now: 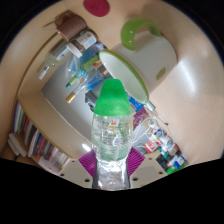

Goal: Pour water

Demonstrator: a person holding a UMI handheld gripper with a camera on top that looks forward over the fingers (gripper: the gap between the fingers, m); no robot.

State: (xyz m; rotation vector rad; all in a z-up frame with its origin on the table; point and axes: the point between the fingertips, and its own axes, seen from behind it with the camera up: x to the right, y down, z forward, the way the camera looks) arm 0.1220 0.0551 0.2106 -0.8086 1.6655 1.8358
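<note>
**A:** ok going left to right, what've we got? Far left there's a shelf (pixel 40 140) w/ a row of book spines or smth, too small to read any titles.

**B:** yep. Then the pale tabletop (pixel 45 45), white paper sheets (pixel 72 92) lying on it, and some small bits near its far edge, can't tell what they are.

**A:** middle is the main thing: clear plastic bottle (pixel 110 135) w/ a green cap (pixel 110 96), cap still on. Contents look clear, can't make out the fill level tbh.

**B:** label's got green + red print, totally unreadable, no brand I can name. Bottle sits right between the fingers. Can't see the fingertips or pads at all tho, so can't tell if they're clamped on it or just around it.

**A:** further back there's a pink round thing (pixel 97 7), and right of that a lime-green ring-shaped container (pixel 136 34) on the tabletop. Inside not visible.

**B:** far right, low down: colourful clutter (pixel 165 152), packets maybe, no legible writing.
</note>
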